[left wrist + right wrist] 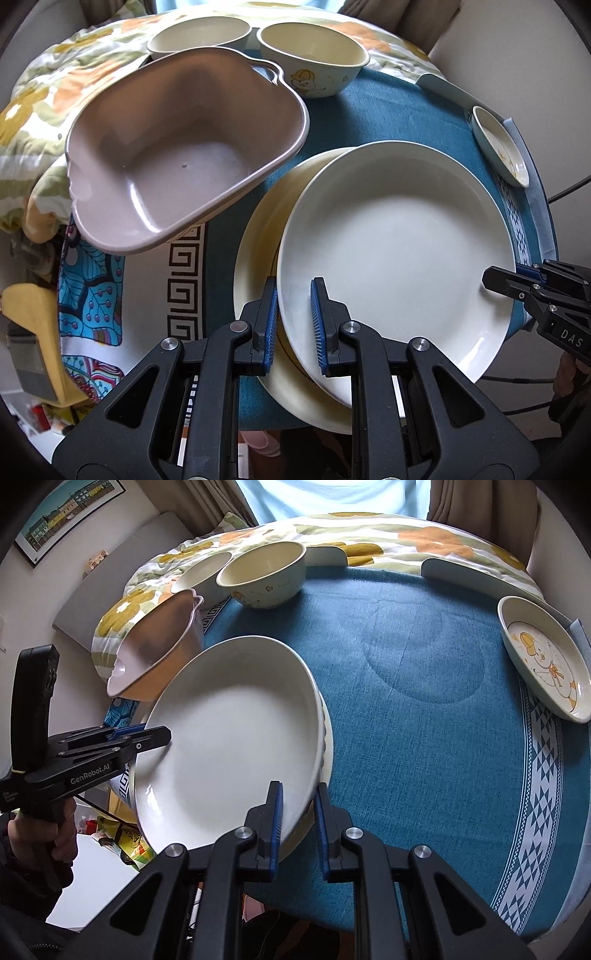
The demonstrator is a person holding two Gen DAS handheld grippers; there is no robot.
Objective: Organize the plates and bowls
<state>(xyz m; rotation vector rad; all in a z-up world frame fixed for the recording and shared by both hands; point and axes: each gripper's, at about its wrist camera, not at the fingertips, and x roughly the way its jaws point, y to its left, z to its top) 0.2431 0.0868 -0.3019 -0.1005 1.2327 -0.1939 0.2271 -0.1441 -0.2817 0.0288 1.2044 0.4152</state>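
Both the left gripper (293, 321) and the right gripper (298, 825) pinch the round white plate (399, 254) by opposite rims, probably just above the cream plate (255, 236) under it.

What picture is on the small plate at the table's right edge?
A yellow cartoon duck on cream, on the small plate; the right wrist view shows it best.

The cream plate (255, 236) lies mostly hidden beneath the white plate (399, 251), only a crescent showing toward the tablecloth's (388, 110) left edge. The plain bowl (199, 574) is half covered by the duck bowl (264, 578) (its print too small to read). The mauve basin (177, 162) overhangs the cloth's left edge, hiding what supports it.
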